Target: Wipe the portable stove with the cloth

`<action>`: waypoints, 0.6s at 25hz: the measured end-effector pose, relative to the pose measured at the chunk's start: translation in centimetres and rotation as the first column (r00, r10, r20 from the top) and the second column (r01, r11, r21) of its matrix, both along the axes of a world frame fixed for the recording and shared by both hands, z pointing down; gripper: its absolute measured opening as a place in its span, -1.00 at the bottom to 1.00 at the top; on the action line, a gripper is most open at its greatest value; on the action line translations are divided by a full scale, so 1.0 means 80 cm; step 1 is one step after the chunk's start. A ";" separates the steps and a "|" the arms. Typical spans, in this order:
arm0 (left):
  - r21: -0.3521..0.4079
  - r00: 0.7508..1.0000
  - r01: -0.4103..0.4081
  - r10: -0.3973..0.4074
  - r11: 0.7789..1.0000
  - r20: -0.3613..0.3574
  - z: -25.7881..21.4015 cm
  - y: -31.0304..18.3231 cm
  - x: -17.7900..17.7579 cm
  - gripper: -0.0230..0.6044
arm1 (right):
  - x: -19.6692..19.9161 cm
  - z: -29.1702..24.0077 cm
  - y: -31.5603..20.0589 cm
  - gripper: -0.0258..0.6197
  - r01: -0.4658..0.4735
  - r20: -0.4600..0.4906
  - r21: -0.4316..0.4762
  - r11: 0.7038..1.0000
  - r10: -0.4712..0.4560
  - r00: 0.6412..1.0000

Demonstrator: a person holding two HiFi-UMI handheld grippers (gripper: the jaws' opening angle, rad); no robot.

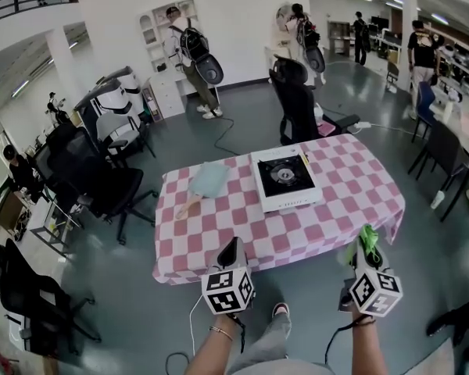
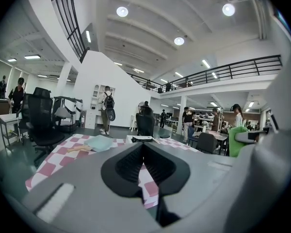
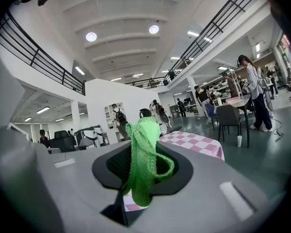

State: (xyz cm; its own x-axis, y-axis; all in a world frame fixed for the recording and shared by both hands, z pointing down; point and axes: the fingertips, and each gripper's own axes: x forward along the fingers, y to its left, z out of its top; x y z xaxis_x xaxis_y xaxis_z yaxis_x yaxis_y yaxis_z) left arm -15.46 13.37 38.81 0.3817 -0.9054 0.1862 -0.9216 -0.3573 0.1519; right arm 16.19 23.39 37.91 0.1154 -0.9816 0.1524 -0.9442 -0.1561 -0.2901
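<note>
The right gripper [image 1: 366,246] pinches the cloth [image 3: 141,171] by a thin fold (left gripper [image 1: 233,245] closed, empty), so rubbing the stove [image 1: 284,176] could drag it free.

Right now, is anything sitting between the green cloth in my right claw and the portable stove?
Nothing visible does. The right claw holds the green cloth short of the near edge of the checked tablecloth, and only its bare squares lie before the portable stove. The pale blue item lies left of the stove, off that path.
</note>
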 end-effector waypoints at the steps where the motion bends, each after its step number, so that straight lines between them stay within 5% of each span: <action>1: -0.001 1.000 0.000 0.000 1.000 0.000 0.001 -0.008 0.003 -0.93 | 0.003 0.002 -0.007 -0.63 0.001 0.000 -0.004 1.000 -0.001 1.000; 15: 0.022 1.000 0.000 0.000 1.000 -0.002 -0.005 -0.197 0.055 -0.93 | 0.059 -0.007 -0.190 -0.63 0.010 -0.015 0.018 1.000 -0.009 1.000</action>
State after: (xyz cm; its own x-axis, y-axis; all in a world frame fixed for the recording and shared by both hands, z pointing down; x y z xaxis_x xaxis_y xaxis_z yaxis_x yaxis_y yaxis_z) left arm -11.03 -2.37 38.40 0.3821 -0.9092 0.1656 -0.9213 -0.3607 0.1454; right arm 20.90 8.19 37.34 0.1082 -0.9853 0.1325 -0.9498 -0.1418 -0.2789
